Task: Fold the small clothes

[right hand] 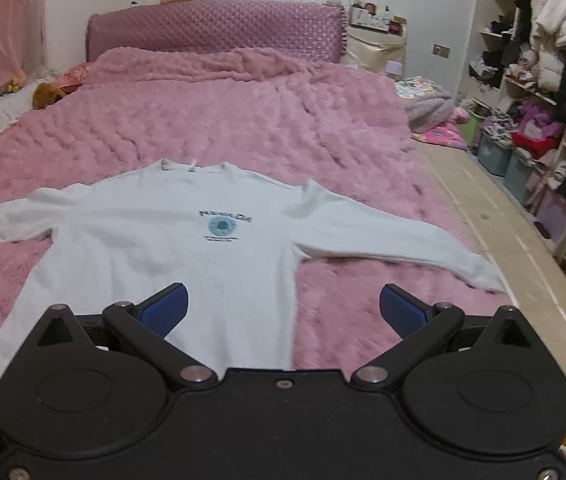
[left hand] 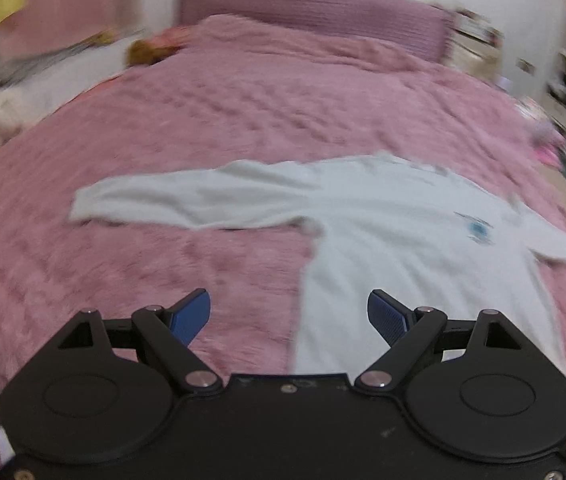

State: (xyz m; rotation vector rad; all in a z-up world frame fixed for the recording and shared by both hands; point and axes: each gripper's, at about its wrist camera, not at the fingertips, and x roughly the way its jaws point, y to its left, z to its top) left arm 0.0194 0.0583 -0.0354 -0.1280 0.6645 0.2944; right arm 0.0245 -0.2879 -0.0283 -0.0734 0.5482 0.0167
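A white long-sleeved shirt (right hand: 155, 248) with a round blue chest print lies flat, front up, on the pink fluffy bedspread (right hand: 243, 120), both sleeves spread out sideways. In the left wrist view the same shirt (left hand: 383, 240) sits right of centre, its left sleeve stretching toward the left. My left gripper (left hand: 289, 314) hovers open over the shirt's lower left hem edge, nothing between its blue pads. My right gripper (right hand: 283, 310) is open too, above the lower right hem, holding nothing.
A purple padded headboard (right hand: 215, 28) closes the far end of the bed. Plush toys (right hand: 45, 94) lie at the bed's left side. Right of the bed is a strip of floor, a folded blanket (right hand: 429, 102), storage bins and open shelves (right hand: 531, 100) with hanging coats.
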